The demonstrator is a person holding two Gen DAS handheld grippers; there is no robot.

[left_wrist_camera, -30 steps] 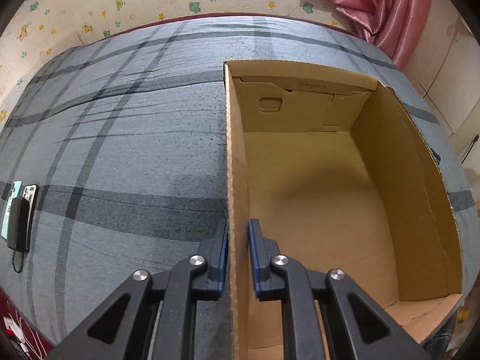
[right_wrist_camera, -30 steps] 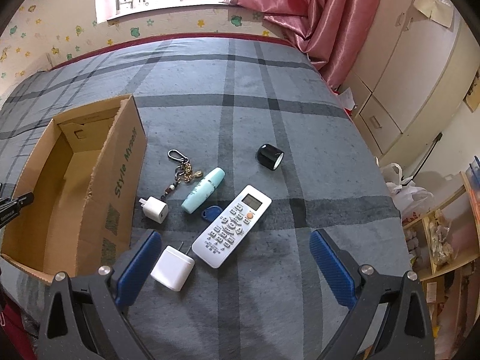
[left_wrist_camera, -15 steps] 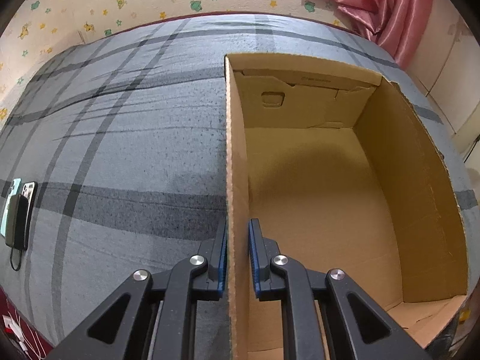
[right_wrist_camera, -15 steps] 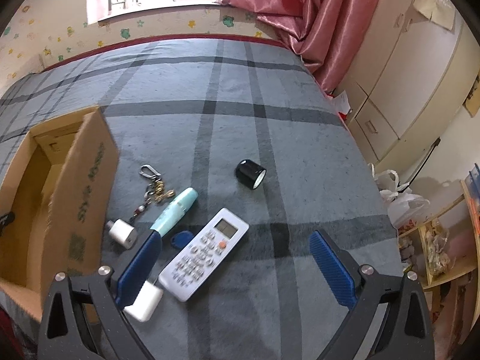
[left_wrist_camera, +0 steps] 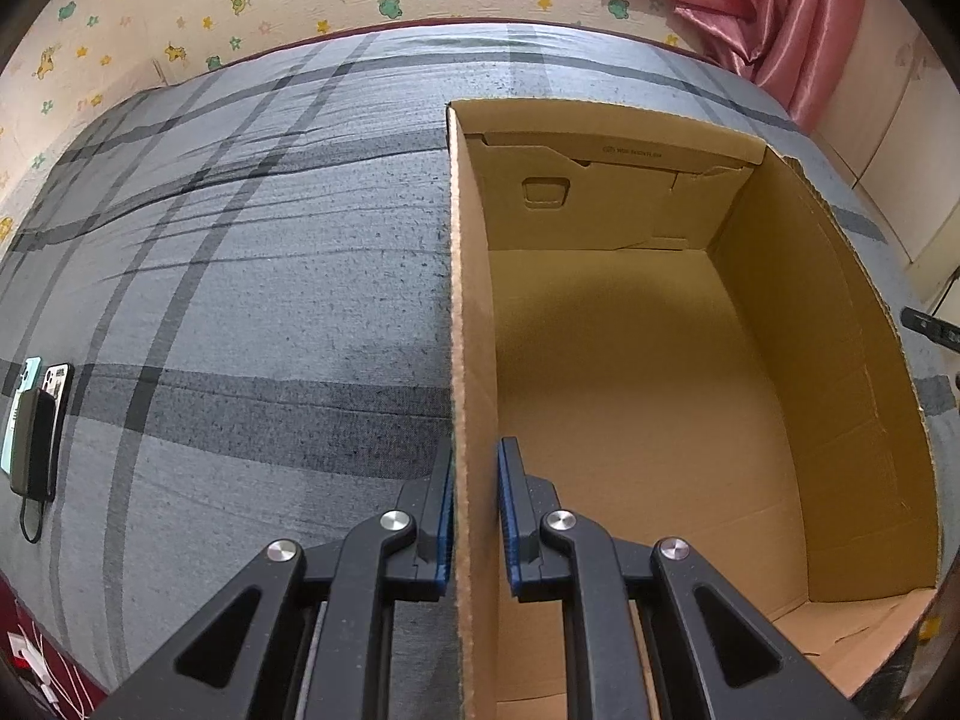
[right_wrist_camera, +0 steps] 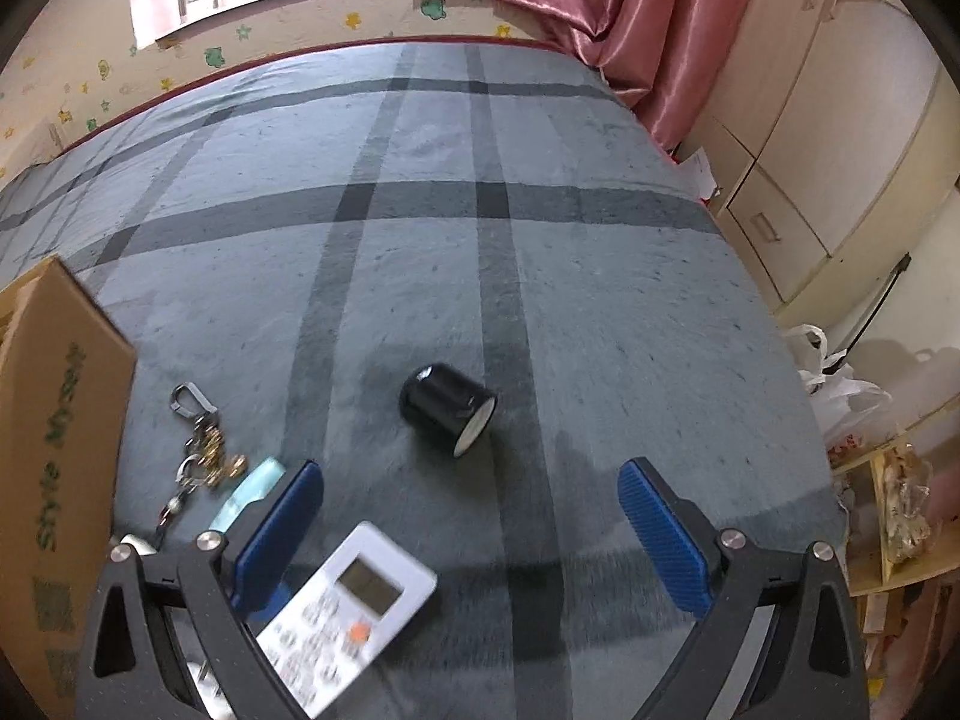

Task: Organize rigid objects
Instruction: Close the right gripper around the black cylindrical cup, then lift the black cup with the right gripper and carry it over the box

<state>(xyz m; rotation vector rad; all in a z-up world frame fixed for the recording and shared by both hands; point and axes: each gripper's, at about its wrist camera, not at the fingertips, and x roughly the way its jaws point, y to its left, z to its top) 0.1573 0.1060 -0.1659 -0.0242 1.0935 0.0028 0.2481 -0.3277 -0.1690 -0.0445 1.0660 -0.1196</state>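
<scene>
We find the left tool point(left_wrist_camera: 474, 516) clamped on the near side wall of the cardboard box point(left_wrist_camera: 840, 324), one pad outside, one inside. The box stands open on the bed point(right_wrist_camera: 420, 240). To the right of the box lie a keychain point(right_wrist_camera: 198, 450), a mint tube point(right_wrist_camera: 249, 492) and a white remote point(right_wrist_camera: 348, 612). A black cylinder point(right_wrist_camera: 447, 414) lies on its side further right. The right tool point(right_wrist_camera: 471, 534) hangs above with pads spread wide, pinching nothing.
</scene>
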